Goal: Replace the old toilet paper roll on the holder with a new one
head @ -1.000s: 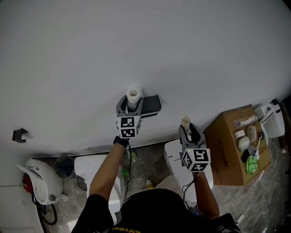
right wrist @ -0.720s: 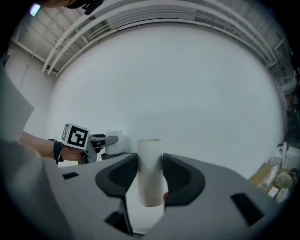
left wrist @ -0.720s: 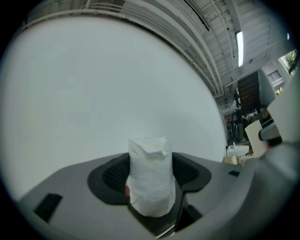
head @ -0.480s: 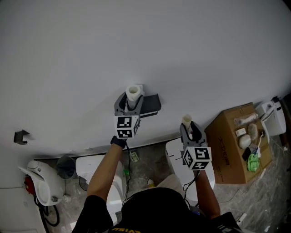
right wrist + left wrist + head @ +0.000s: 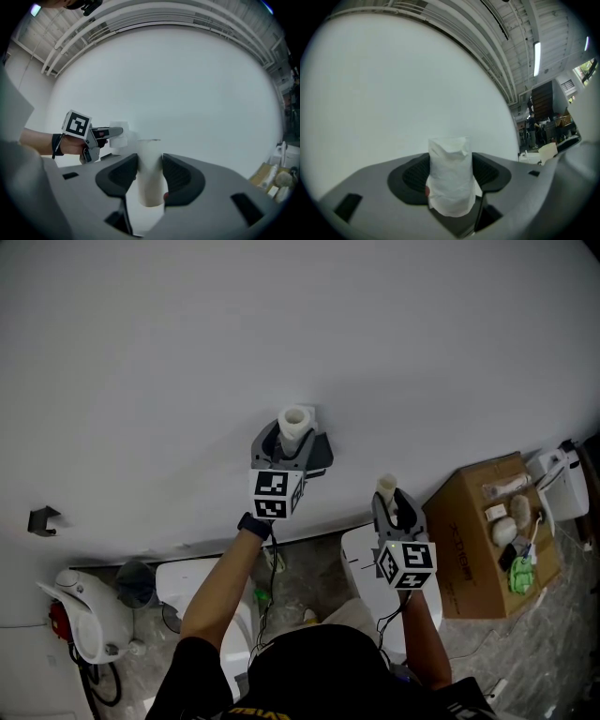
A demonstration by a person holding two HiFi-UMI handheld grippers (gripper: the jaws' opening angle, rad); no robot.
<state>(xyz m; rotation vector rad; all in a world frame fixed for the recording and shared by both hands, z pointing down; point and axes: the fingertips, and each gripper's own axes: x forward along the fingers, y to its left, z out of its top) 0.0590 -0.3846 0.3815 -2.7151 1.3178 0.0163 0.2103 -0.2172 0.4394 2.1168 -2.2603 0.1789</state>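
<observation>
My right gripper (image 5: 386, 498) has its jaws clenched on a bare tube (image 5: 383, 487). I take that for the old roll, so removal looks done. Farther out, my left gripper (image 5: 289, 444) grasps a papered roll (image 5: 296, 420) upright, just in front of the holder (image 5: 322, 454) on the wall. Mounting it is not yet done.

A plain white wall (image 5: 281, 334) was seen across most of the head view, and a small dark bracket (image 5: 39, 518) was fixed to it at the far left. Below, on the grey floor (image 5: 314, 563), a white appliance with a red part (image 5: 80, 610) was set beside a dark round bin (image 5: 136, 582). At the right a cardboard box (image 5: 469, 554) was placed, with a green object (image 5: 518, 579) and several pale items laid on top.
</observation>
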